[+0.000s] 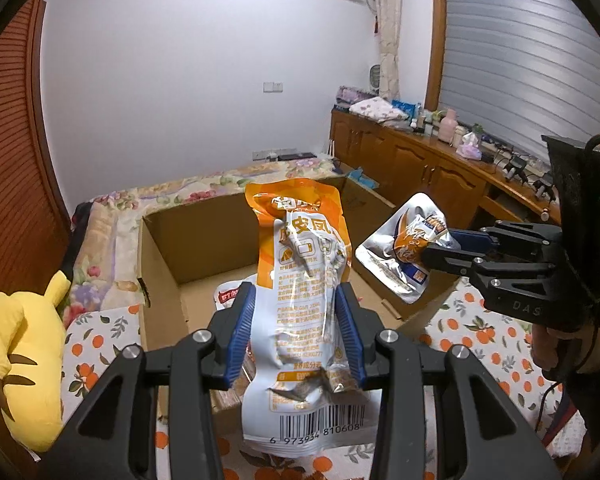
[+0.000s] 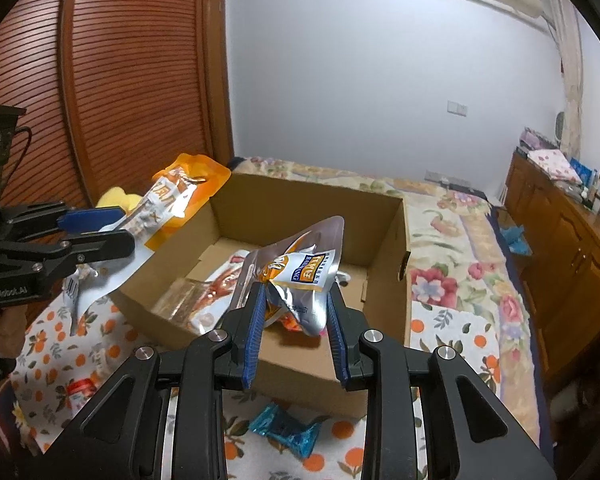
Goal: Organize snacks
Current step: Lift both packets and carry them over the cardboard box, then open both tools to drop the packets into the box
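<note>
Both claws are loaded above the open cardboard box [image 2: 380, 236], which sits on an orange-print cloth [image 2: 52, 344] on the bed. The left claw [image 1: 296, 328] is clamped across the middle of a tall orange-and-white snack pouch [image 1: 300, 280], held upright over the box's near edge. The right claw [image 2: 296, 320] pinches a crumpled silver snack packet [image 2: 300, 280] over the box interior, where other packets already lie. Risk: the tall pouch is slack and top-heavy, so it could fold over or land outside the near wall if released now. A blue-wrapped candy [image 2: 288, 428] remains on the cloth outside the box, unsorted.
</note>
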Tool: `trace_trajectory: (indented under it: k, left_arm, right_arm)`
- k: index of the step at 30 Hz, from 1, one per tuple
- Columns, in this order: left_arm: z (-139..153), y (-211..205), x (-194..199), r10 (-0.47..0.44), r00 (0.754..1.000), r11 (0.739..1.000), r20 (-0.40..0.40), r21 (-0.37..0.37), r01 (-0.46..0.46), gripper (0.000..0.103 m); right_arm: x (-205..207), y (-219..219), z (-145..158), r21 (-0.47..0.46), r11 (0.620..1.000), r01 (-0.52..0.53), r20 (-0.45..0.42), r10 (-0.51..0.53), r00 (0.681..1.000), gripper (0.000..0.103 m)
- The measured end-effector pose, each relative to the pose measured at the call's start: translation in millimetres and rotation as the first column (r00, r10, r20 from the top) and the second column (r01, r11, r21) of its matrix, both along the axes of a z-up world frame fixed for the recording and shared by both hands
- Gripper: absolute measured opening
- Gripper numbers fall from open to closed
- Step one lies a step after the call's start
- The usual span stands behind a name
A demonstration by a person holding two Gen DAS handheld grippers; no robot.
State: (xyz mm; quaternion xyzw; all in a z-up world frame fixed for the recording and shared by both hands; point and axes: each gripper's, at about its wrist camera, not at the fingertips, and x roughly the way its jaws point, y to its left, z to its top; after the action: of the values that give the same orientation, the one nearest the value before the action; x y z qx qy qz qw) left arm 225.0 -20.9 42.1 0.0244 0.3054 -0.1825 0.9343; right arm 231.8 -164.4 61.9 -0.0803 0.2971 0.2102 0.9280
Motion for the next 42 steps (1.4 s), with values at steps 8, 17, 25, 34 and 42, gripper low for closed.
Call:
trace_trajectory:
  k: [8, 17, 25, 34, 42]
  left_arm:
    - [-11.9, -1.3, 20.8, 0.033, 0.998, 0.999, -0.051, 0.041, -0.031, 0.039]
    - [-10.9, 0.9, 28.8, 0.063, 0.997, 0.997, -0.054, 0.047, -0.06, 0.038]
    - [-4.1, 11.3, 15.2, 0.064, 0.997, 0.998, -0.031, 0.025, -0.063, 0.041]
    - [1.9, 24.7, -33.9, 0.015, 1.0, 1.0, 0.017, 0.015, -0.015, 0.055]
    - [-3.1, 31.0, -73.3, -0.026, 0.999, 1.0, 0.028, 0.013, 0.026, 0.072]
  right_arm:
    - [19.1, 0.8, -17.2, 0.005, 1.0, 0.022, -0.056, -0.021, 0.998, 0.028]
    - [26.5, 1.6, -36.1, -0.011, 0.999, 0.038, -0.101, -0.038, 0.994, 0.03]
    - [24.7, 0.1, -38.2, 0.01, 0.999, 0.038, -0.093, -0.037, 0.995, 0.041]
    - [-9.8, 1.7, -25.4, 0.042, 0.999, 0.002, -0.035, 0.0, 0.999, 0.045]
    - [-49.4, 3.2, -20.3, 0.069, 0.996, -0.061, -0.021, 0.063, 0.998, 0.048]
